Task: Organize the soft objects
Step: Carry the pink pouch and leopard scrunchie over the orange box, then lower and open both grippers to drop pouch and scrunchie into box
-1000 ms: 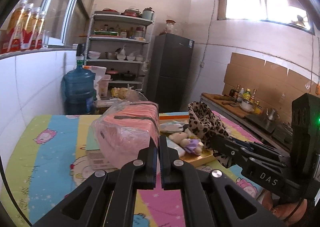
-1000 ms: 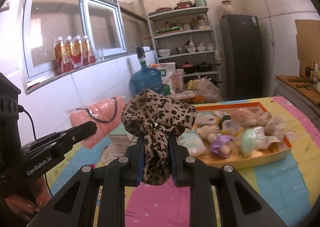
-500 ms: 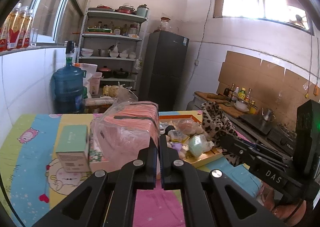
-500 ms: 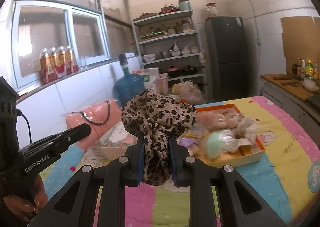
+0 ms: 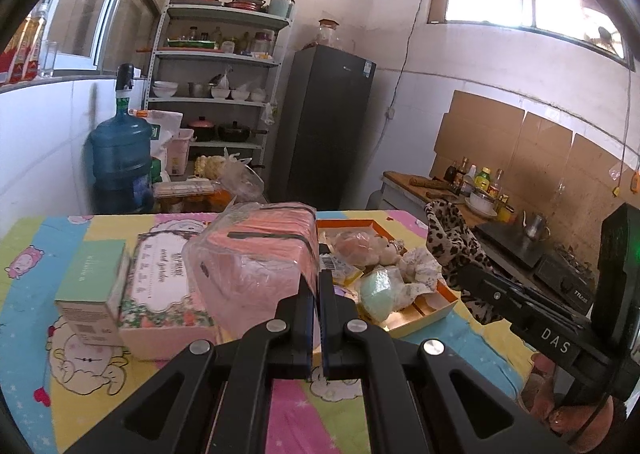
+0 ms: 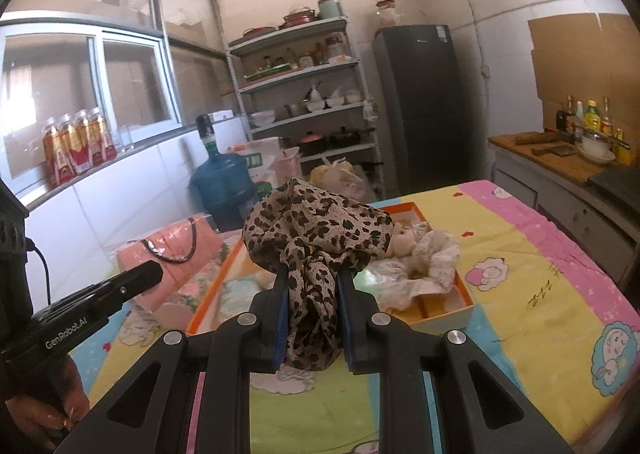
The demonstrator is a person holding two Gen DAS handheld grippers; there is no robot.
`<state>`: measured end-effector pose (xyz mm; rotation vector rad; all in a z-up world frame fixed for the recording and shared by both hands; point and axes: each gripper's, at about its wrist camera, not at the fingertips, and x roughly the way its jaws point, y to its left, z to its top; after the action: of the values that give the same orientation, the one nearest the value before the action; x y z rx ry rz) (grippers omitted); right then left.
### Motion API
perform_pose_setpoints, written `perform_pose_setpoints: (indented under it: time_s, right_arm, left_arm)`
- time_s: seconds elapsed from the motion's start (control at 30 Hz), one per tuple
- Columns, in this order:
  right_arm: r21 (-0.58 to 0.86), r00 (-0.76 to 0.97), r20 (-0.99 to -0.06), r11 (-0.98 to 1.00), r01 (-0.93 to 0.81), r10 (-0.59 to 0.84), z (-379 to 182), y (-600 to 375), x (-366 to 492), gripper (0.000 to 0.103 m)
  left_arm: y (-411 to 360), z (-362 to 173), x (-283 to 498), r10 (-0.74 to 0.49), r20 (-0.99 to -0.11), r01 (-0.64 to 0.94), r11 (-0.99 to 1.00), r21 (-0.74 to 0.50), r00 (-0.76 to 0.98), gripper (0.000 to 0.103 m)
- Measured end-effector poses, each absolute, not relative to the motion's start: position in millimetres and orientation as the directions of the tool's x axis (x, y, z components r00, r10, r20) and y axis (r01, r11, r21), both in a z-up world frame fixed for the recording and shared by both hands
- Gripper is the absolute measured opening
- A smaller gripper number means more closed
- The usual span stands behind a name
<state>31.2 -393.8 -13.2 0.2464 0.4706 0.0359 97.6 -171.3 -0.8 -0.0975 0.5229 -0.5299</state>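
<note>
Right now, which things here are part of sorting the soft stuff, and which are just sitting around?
Part of the job:
- leopard-print cloth in the right gripper
- bagged pink item in the left gripper
- orange tray of plush toys

Just lying about:
- green box
- floral box
- water jug

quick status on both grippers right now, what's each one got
Left gripper: shut, pinching the plastic wrap of the pink packaged bundle.
Right gripper: shut on the leopard-print cloth, held above the table.
</note>
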Motion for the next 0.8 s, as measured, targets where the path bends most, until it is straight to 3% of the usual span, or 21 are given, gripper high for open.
perform_pose_setpoints:
  time_s: [0.8]
  right_arm:
    - [0.253, 0.847, -0.522, 0.966, 0.047, 0.096, -51.6, -437.2, 100.4, 0.023]
  left_arm:
    - [-238.6, -31.5, 146.2, -0.523, -0.509, 0.486, 0.847, -0.218, 0.684, 0.002]
